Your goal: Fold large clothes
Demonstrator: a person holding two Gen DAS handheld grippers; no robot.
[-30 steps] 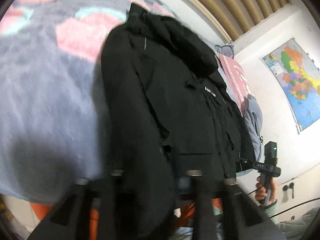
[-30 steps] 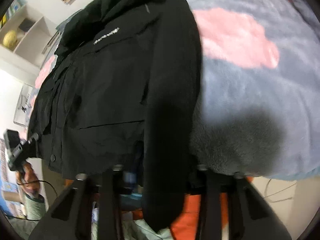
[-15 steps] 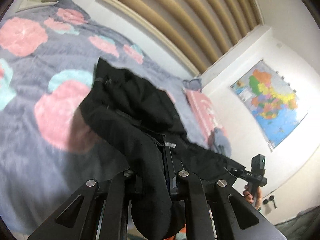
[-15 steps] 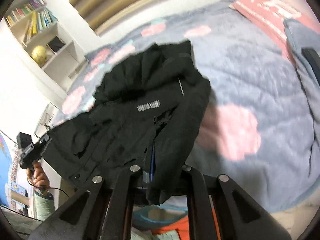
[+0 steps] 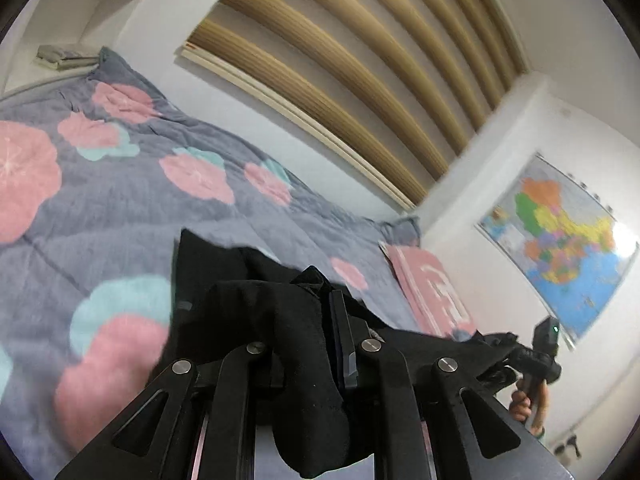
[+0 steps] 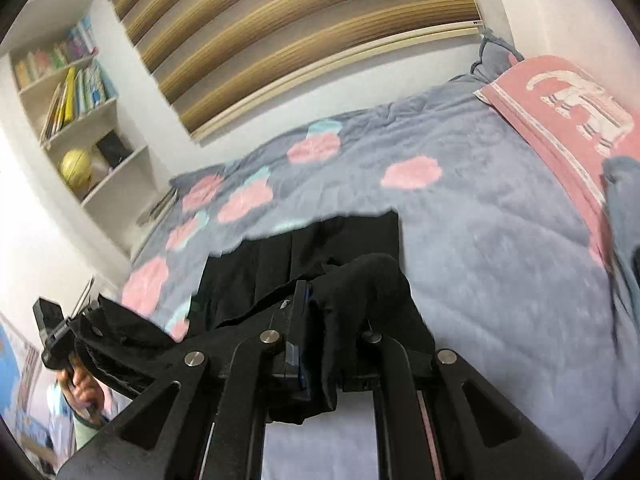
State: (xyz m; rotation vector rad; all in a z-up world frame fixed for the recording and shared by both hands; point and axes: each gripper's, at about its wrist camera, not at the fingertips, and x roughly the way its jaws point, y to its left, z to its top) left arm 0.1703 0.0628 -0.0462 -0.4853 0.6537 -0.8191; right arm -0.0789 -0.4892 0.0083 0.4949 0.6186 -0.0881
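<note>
A black jacket (image 5: 240,304) hangs stretched between both grippers above the bed, its far part still resting on the blanket. My left gripper (image 5: 316,320) pinches one hem corner, which drapes over its fingers; its jaws are easing open slightly with the cloth still pressed between them. The right gripper (image 6: 308,296) is shut on the other corner of the jacket (image 6: 328,248). Each view shows the other gripper: the right gripper (image 5: 536,356) at far right, the left gripper (image 6: 60,332) at far left, both held in a person's hands.
A grey blanket (image 5: 120,208) with pink and teal flowers covers the bed. A pink pillow (image 6: 560,100) lies at its head. A bookshelf (image 6: 72,92) with a yellow globe stands to the left, and a wall map (image 5: 560,232) hangs on the right.
Both grippers have risen and tilted up, lifting the jacket's hem off the bed edge. The jacket, spread flat before, now bunches and hangs between them.
</note>
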